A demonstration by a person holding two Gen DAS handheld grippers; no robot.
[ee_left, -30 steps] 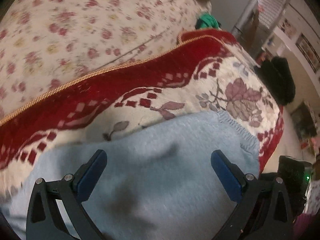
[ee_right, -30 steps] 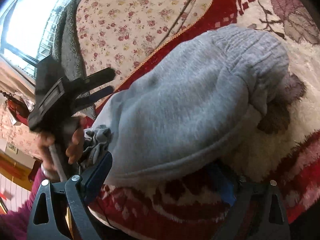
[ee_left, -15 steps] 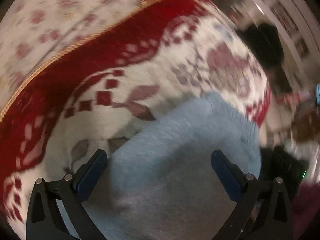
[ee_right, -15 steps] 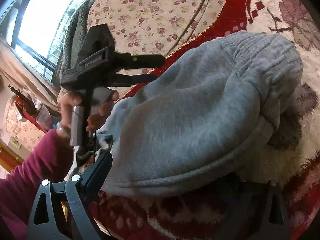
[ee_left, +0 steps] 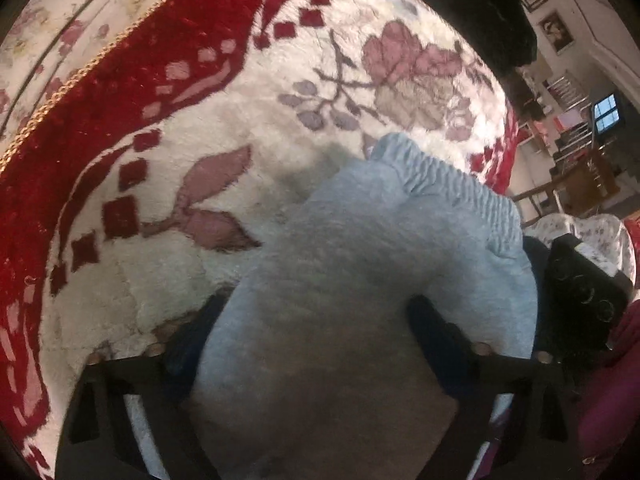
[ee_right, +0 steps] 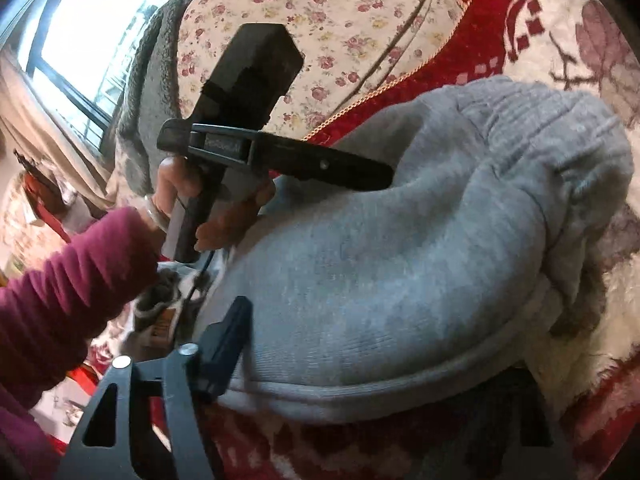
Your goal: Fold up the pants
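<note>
Grey pants [ee_right: 400, 248], bunched on red-and-cream rug [ee_right: 440, 52]; right gripper [ee_right: 360, 344] fingers spread around near edge; left gripper [ee_right: 376, 172] pressing top, held by hand [ee_right: 180, 192]

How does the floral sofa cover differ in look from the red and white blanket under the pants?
The sofa cover is smooth cream cloth with many small roses; the blanket is fluffy, white with one large flower and a red border. The grey pants lie on the blanket, not on the sofa cover. Both have flower patterns.
</note>
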